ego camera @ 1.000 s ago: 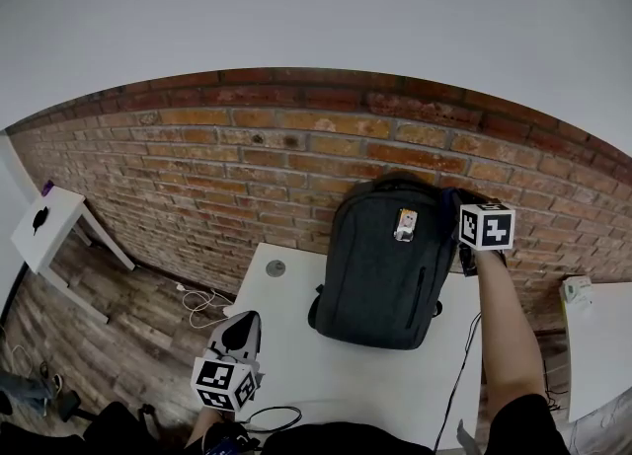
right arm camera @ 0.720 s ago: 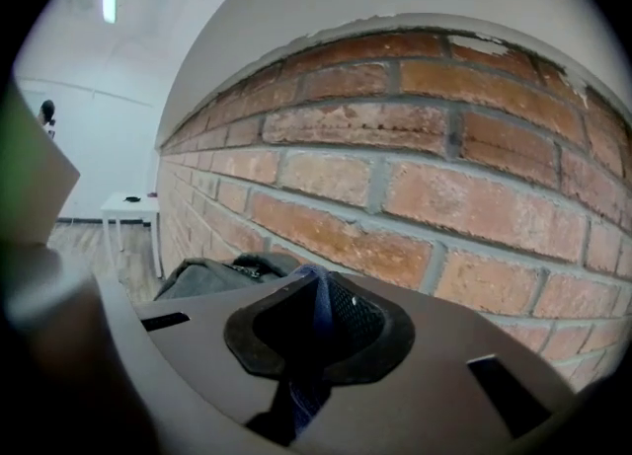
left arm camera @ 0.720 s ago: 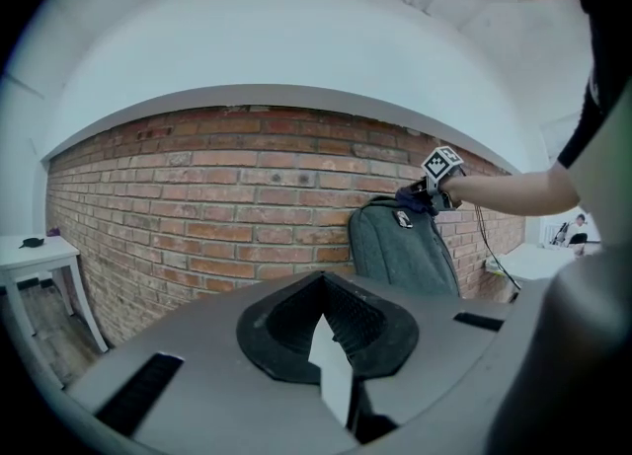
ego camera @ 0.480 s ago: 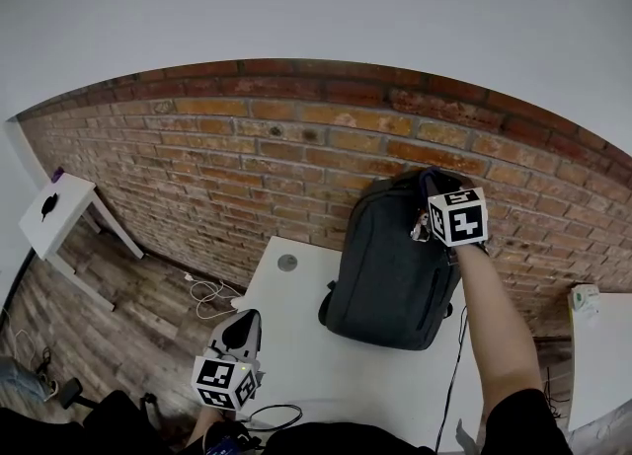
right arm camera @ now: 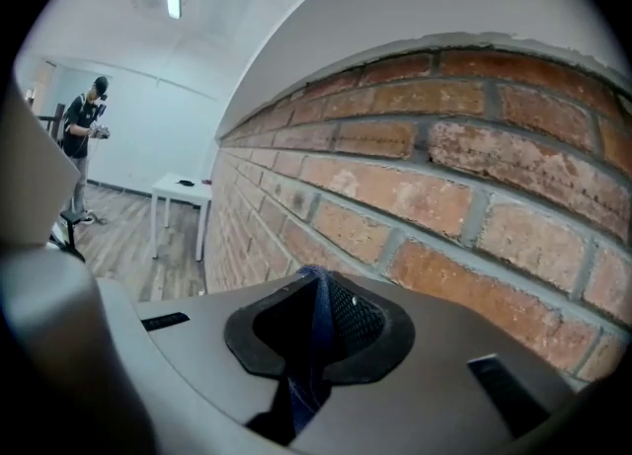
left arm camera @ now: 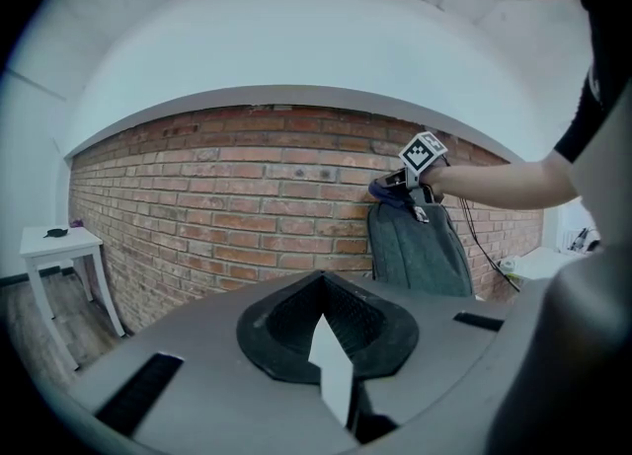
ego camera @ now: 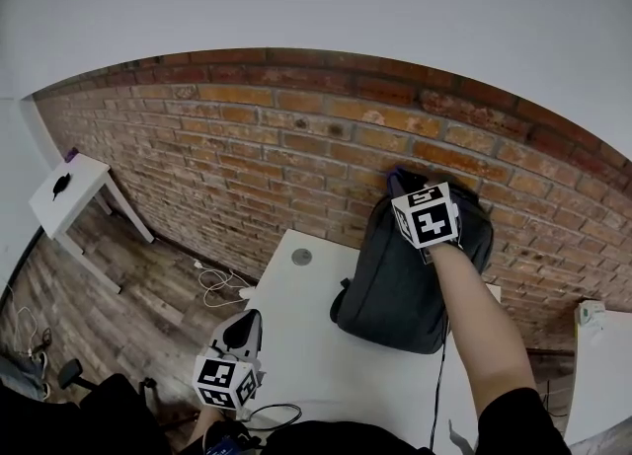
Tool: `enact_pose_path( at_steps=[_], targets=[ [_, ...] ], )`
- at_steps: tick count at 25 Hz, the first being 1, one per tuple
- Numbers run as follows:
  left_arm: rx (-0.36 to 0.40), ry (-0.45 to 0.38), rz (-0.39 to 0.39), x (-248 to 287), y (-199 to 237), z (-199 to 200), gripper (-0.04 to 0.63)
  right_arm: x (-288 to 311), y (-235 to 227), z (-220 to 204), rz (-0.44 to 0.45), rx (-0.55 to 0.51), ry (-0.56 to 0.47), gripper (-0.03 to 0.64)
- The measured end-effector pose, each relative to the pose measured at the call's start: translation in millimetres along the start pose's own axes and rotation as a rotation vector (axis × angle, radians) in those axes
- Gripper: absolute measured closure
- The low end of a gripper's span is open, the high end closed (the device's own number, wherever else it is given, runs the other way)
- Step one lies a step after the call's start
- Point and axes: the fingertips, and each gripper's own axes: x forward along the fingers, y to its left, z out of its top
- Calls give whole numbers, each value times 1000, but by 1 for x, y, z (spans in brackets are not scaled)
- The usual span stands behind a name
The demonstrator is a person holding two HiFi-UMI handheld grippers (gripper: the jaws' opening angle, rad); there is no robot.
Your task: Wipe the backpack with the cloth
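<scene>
A dark grey backpack (ego camera: 395, 280) stands upright on the white table (ego camera: 306, 344), leaning against the brick wall (ego camera: 247, 147). My right gripper (ego camera: 403, 189) is at the backpack's top left corner, close to the wall, shut on a dark blue cloth (ego camera: 395, 179). In the right gripper view the cloth (right arm camera: 301, 384) runs between the closed jaws of the right gripper (right arm camera: 318, 280). My left gripper (ego camera: 242, 325) hangs low by the table's front left edge, shut with nothing in it, far from the backpack (left arm camera: 420, 251). The backpack's base is partly hidden by my right arm.
A small white side table (ego camera: 69, 191) stands far left on the wooden floor. White cables (ego camera: 222, 285) lie by the wall. A black cable (ego camera: 272, 414) loops at the table's front. Another white table (ego camera: 602, 364) is at the right. A person (right arm camera: 81, 137) stands far off.
My right gripper has carried the cloth leftward along the backpack's top, from its right shoulder to its top left corner. The left gripper has stayed put.
</scene>
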Motion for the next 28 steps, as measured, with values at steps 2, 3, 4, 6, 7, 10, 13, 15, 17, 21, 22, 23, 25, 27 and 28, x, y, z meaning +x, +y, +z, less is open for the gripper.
enact_pose_path(
  at_steps=[2,3,4,6,7,10,13,15,17,21,22,23,25,27,28],
  targets=[
    [-3,0,7,-1,1,-1,597,2,3,0,-4,-19,-2,587],
    [-4,-2,10,-2,1,-1,598,2,1,-1,-12,-29,-2,587],
    [-4,-3,11,-2,2,-1,598,1,-2,-2,-23,-37,0,588],
    [-2,-3,14,-3,2,-1,598,-2,-11,-5,-54,-50,2,588],
    [0,-2,15,-3,2,-1,598,-5,-16,-5,-72,-52,1,588],
    [6,-1,6,0,-2,0,598,-16,-37,-9,-126,-48,3,588],
    [14,7,-16,3,-10,2,598,-30,-60,-24,-179,-40,43,588],
    [18,9,-25,6,-13,3,598,-40,-76,-35,-212,-34,68,588],
    [22,3,-31,9,-17,4,598,-50,-91,-43,-240,-30,80,588],
    [28,-1,-48,13,-25,6,598,-68,-121,-59,-290,-23,108,588],
    [27,-1,-50,14,-26,7,598,-73,-129,-64,-303,-22,117,588],
    [26,-2,-52,14,-26,7,598,-77,-136,-70,-317,-24,127,588],
    [22,-3,-55,14,-27,6,598,-85,-147,-83,-338,-35,157,588],
    [21,-2,-58,15,-28,6,597,-92,-156,-95,-355,-35,182,588],
    [22,-2,-61,15,-29,6,598,-96,-160,-100,-361,-29,191,588]
  ],
)
